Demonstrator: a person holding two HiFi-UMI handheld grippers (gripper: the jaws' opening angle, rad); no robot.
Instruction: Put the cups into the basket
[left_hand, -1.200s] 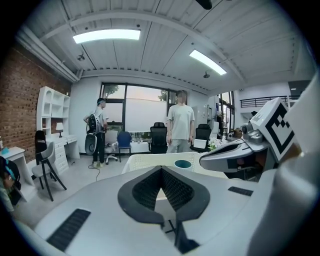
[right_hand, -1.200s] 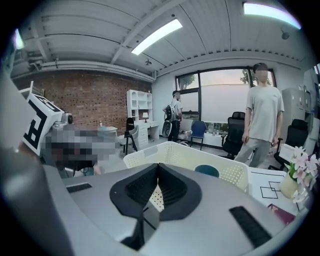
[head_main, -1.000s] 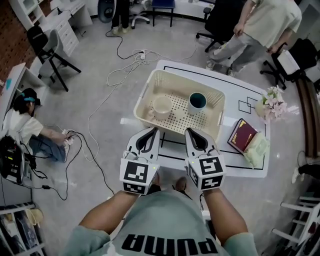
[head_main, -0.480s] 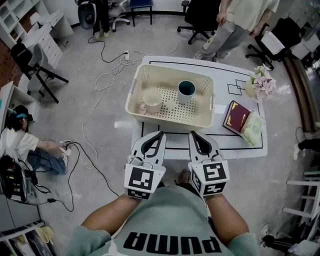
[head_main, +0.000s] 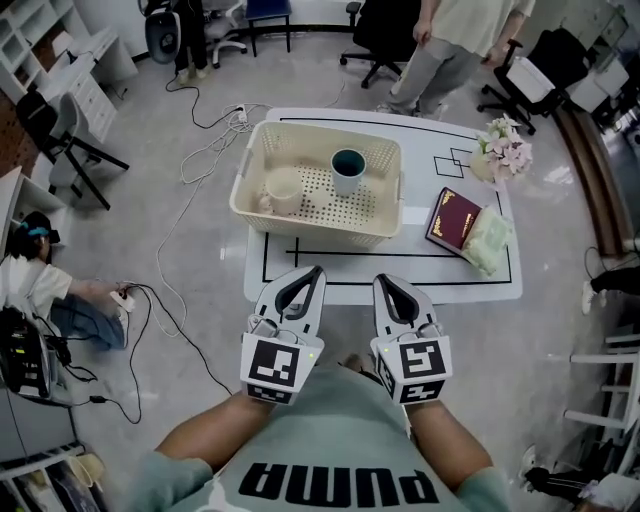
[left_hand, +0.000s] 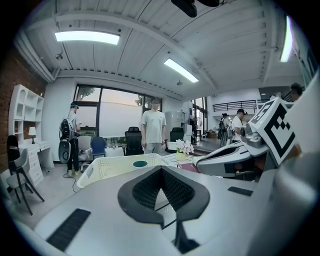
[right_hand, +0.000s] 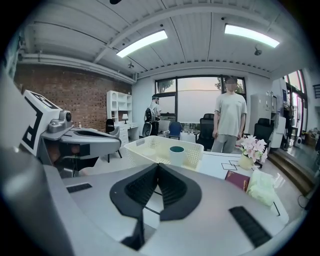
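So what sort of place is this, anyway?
Probably a shared office or lab workspace: rolling office chairs, a white bookshelf by a brick wall, and loose cables across the floor.

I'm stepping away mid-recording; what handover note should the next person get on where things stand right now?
Left gripper: shut, empty, held short of the table.
Right gripper: shut, empty, beside it.
Basket on the table holds both cups: cream cup at its left, teal-lined cup upright near the middle.
Done: both cups in. Left: no other cup in view.
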